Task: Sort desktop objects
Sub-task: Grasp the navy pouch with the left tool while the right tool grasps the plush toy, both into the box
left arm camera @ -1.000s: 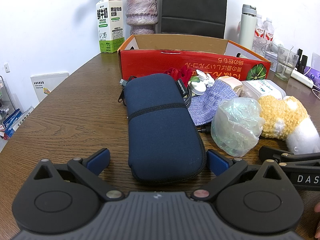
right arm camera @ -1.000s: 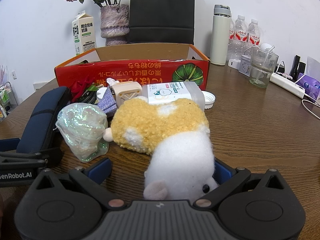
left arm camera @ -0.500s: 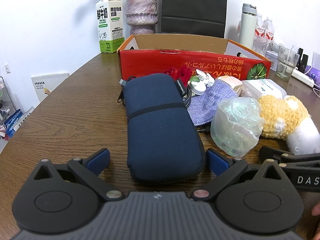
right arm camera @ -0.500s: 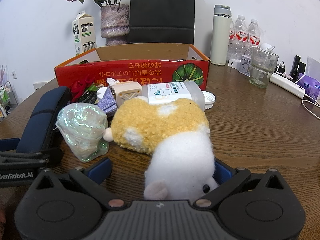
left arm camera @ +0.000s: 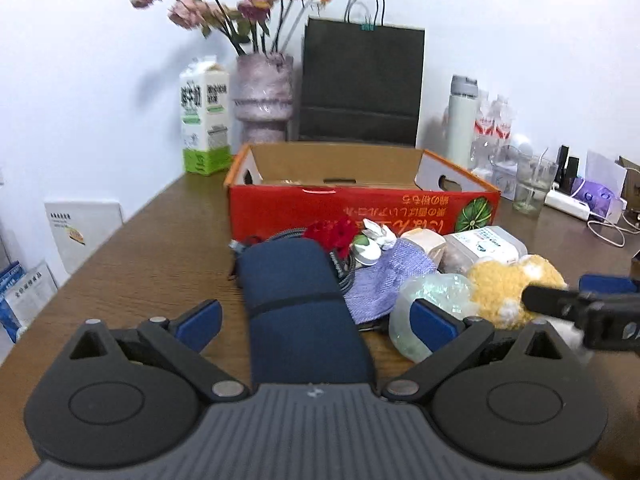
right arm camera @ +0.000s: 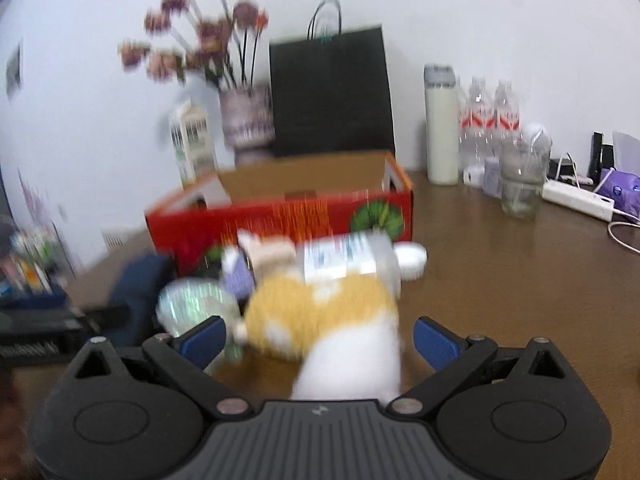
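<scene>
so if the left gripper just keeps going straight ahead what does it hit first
The left gripper already has the navy pouch lying between its open fingers, so it would run along that first. Past the pouch's far end, probably the red cardboard box, though depth is unclear.

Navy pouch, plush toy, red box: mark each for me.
navy pouch (left arm camera: pixel 298 300), left wrist view, on its top face near the strap.
plush toy (right arm camera: pixel 320 312), right wrist view, on its yellow body.
red box (left arm camera: pixel 360 206), left wrist view, on its front wall.
</scene>
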### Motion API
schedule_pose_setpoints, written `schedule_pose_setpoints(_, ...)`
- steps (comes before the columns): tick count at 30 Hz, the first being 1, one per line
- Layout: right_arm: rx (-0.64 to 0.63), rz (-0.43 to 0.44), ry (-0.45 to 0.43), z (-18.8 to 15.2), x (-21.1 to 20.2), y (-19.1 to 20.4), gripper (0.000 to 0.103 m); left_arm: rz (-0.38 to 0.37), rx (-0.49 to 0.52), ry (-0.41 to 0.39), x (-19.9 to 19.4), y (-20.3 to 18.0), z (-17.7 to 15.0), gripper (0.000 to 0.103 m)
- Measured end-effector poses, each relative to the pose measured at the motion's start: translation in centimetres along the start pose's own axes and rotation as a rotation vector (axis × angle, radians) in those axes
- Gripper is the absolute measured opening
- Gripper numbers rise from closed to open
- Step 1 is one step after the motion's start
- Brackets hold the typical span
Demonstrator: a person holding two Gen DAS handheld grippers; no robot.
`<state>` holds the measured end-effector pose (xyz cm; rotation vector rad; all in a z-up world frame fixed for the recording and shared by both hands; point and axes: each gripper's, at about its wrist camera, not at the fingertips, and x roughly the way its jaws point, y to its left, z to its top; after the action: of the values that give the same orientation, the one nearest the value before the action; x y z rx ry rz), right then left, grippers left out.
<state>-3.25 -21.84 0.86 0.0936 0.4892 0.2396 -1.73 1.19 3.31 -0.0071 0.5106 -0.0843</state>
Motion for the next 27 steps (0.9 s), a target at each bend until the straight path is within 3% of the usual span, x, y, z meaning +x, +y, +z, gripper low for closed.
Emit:
schedule_pose_setpoints(2, -0.016, -0.014, 0.007, 0.6, 0.7, -0.3, 0.094, 0.013, 0.013, 0.014, 0.7, -0.4, 0.5, 0.096)
schedule_pose_setpoints(6, -0.065, -0.066, 0.087, 0.0, 2.0, -0.5, 0.089, 0.002, 0.014, -0.006, 0.9, -0.8, 0.1, 0.101)
schedule_pose_setpoints(7, -0.062, -0.059, 0.102, -0.4, 2.1, -0.6, 0.085, 0.041, 0.018, -0.006, 1.3, -0.7, -0.1, 0.101)
schedule_pose_setpoints(9, -0.036, -0.038, 0.134, -1.1, 2.4, -0.9, 0.058, 0.098, -0.007, 0.006, 2.3, -0.1, 0.1, 0.101)
schedule_pose_setpoints(10, -0.020, -0.031, 0.148, -1.3, 2.6, -1.1, 0.053, 0.093, -0.024, 0.013, 2.9, 0.4, 0.3, 0.101)
schedule_pose_setpoints(13, -0.019, -0.037, 0.149, -1.4, 2.5, -0.9, 0.051, 0.079, -0.039, 0.102, 5.1, 1.1, 1.1, 0.098)
schedule_pose_setpoints(15, -0.029, -0.042, 0.144, -1.4, 2.3, -0.7, 0.050, 0.086, -0.056, 0.153, 6.4, 1.5, 1.4, 0.081)
schedule_pose_setpoints(16, -0.031, -0.045, 0.137, -1.4, 2.0, -0.7, 0.049, 0.045, -0.089, 0.179, 6.7, 1.9, 1.4, 0.071)
schedule_pose_setpoints(23, 0.031, -0.047, 0.043, -0.6, -1.8, -1.9, 0.048, 0.042, -0.159, 0.108, 1.9, 3.5, 0.8, 0.066)
schedule_pose_setpoints(27, 0.082, -0.019, -0.048, 1.9, -4.5, -2.9, 0.048, 0.011, -0.191, 0.060, -0.9, 4.6, 3.2, 0.065)
